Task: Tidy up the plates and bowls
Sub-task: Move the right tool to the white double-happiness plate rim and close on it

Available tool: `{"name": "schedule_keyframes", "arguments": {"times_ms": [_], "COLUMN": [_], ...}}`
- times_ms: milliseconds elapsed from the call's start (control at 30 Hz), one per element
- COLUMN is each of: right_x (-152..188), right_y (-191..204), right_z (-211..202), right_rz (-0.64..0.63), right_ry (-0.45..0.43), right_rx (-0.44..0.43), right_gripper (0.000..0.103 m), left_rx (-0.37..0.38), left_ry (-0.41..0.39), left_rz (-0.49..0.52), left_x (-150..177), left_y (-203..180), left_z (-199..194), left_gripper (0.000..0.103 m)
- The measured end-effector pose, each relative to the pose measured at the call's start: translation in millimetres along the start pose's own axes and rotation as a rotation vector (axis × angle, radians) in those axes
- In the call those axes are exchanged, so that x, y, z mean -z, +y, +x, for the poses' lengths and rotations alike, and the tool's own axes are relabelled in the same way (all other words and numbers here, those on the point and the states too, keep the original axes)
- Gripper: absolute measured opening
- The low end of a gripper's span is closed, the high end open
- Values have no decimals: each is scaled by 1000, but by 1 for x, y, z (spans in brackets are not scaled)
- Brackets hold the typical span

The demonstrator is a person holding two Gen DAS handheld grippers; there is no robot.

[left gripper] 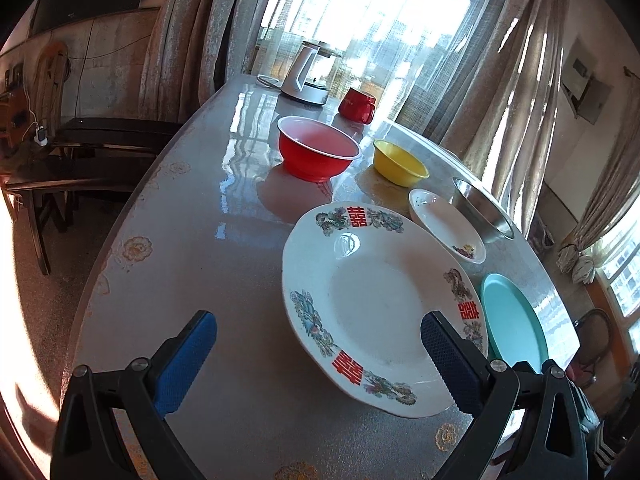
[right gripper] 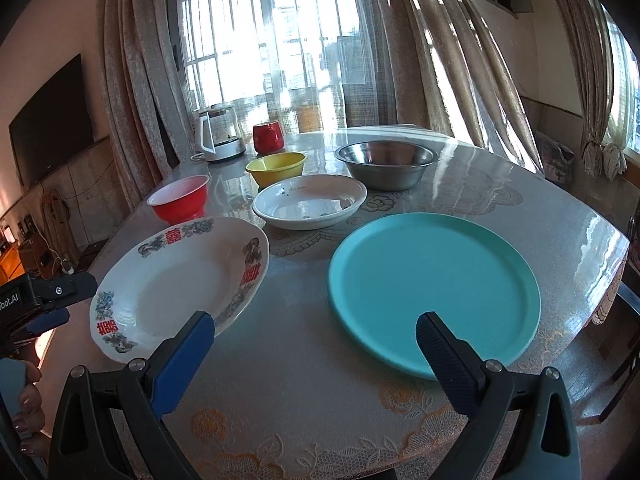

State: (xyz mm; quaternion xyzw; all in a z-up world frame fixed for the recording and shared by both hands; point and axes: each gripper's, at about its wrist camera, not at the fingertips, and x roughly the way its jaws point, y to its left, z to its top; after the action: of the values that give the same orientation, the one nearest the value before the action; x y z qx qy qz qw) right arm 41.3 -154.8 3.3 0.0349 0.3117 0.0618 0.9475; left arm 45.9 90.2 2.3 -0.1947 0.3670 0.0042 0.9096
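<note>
The white plate with red characters and dragon motifs lies near the table's front edge, the teal plate beside it. Behind stand a small white dish, red bowl, yellow bowl and steel bowl. The left gripper and right gripper both hover with jaws spread, holding nothing.

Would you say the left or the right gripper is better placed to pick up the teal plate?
Right, probably: the right gripper is open over the teal plate rim, while the left gripper faces the patterned plate.
</note>
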Motion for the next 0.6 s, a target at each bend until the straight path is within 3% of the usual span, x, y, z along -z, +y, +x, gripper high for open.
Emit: {"name": "schedule_keyframes", "arguments": {"times_ms": [100, 267, 367, 600], "right_x": [-3, -8, -12, -17], "right_y": [4, 18, 23, 30], "right_z": [7, 23, 34, 67], "right_rz": [10, 10, 32, 74], "right_ry": [20, 45, 66, 136], "right_rx": [-80, -175, -243, -275], "right_gripper": [102, 87, 77, 60], "left_rx": [-16, 1, 3, 41], "left_ry": [19, 65, 51, 21], "left_rz": [4, -25, -36, -15], "left_x": [-8, -15, -17, -20], "left_y": [4, 13, 15, 18], "left_z": [8, 23, 28, 38], "left_gripper": [103, 103, 103, 101]}}
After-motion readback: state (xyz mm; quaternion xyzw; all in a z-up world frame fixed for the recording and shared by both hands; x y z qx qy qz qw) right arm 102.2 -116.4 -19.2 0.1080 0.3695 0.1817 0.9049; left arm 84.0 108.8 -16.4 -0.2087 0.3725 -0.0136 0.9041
